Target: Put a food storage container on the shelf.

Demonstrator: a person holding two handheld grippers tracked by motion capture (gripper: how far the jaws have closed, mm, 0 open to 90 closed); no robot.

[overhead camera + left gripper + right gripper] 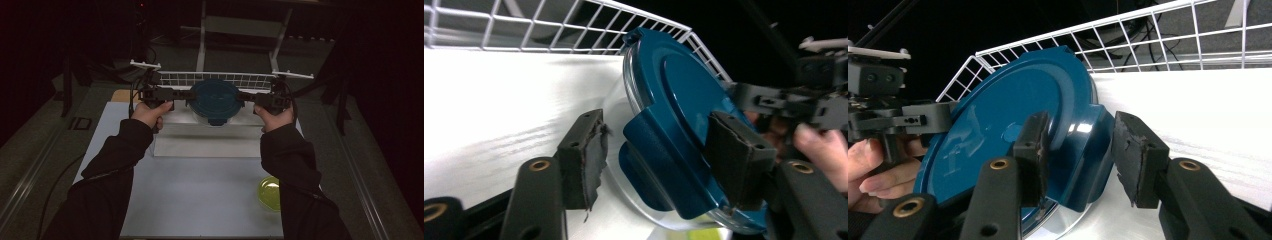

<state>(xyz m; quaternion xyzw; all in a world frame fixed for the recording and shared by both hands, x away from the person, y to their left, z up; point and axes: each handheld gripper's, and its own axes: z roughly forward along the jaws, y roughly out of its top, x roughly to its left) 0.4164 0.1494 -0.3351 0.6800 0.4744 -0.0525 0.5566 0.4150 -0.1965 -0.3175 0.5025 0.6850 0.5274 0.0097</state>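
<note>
Two grippers are mine, one on each side of the round clear container with a dark blue snap-on plastic lid. It sits at the back edge of the white worktop, right by the white wire rack. My left gripper is open around one lid flap. My right gripper is open around the flap on the other side. No pad looks tight on a flap yet. I think the lid is stiff and shiny, so it may slip. The clear bowl could be heavy and could break. The flaps look best to grab.
</note>
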